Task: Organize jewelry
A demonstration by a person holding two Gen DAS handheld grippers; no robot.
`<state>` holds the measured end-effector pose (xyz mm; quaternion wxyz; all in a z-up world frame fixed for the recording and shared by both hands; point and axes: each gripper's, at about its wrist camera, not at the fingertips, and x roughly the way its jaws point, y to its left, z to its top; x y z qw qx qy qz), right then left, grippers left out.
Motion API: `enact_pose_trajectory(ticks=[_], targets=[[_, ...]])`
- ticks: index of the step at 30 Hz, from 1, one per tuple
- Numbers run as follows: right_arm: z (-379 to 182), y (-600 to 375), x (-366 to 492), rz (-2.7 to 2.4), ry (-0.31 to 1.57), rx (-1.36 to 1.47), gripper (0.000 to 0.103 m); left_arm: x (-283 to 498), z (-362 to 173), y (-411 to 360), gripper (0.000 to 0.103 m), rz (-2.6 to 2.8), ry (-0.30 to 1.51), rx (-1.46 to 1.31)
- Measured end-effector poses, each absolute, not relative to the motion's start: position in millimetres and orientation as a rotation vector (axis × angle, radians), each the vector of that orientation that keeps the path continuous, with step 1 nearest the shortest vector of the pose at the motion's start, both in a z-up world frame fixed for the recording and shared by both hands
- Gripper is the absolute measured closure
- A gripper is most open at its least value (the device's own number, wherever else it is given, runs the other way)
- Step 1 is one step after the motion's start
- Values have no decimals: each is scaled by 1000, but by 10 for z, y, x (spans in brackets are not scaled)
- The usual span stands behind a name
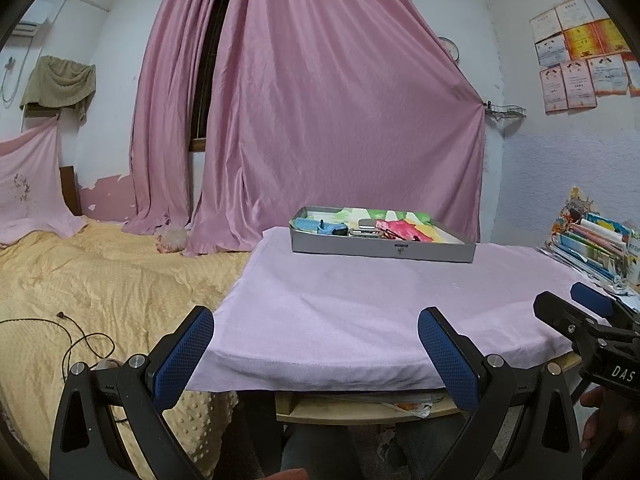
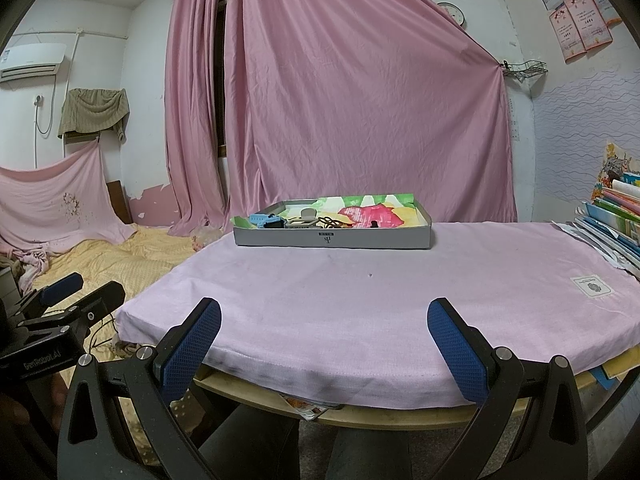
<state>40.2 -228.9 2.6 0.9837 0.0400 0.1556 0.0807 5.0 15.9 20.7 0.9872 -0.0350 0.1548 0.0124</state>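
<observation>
1. Left gripper point(image 1: 316, 344) spread wide, holding nothing, low in frame at the table's near edge.
2. Right gripper point(image 2: 324, 338) likewise wide and empty.
3. Tray point(image 2: 332, 238) of jewelry sits mid-frame at the far side of the pink cloth point(image 2: 360, 300).
4. Only the right view shows the air conditioner point(image 2: 32, 62), upper left.

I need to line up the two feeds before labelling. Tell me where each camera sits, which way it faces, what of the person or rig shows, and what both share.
Left wrist: sits on the left tongs at the table's near edge, facing the grey tray and pink curtain; its open blue-padded fingers show, with the right tongs at its right edge.
Right wrist: sits on the right tongs, facing the same way; its open fingers show, with the left tongs at lower left.
Shared: tray, curtain, pink tablecloth, yellow bedspread.
</observation>
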Motion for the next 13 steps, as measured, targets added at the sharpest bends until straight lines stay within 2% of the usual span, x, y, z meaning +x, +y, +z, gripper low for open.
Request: enact_pose_trajectory(ticks=[13], targets=[[35, -2289, 404, 163, 314, 83, 2, 60, 180, 138, 0, 28, 315, -67]])
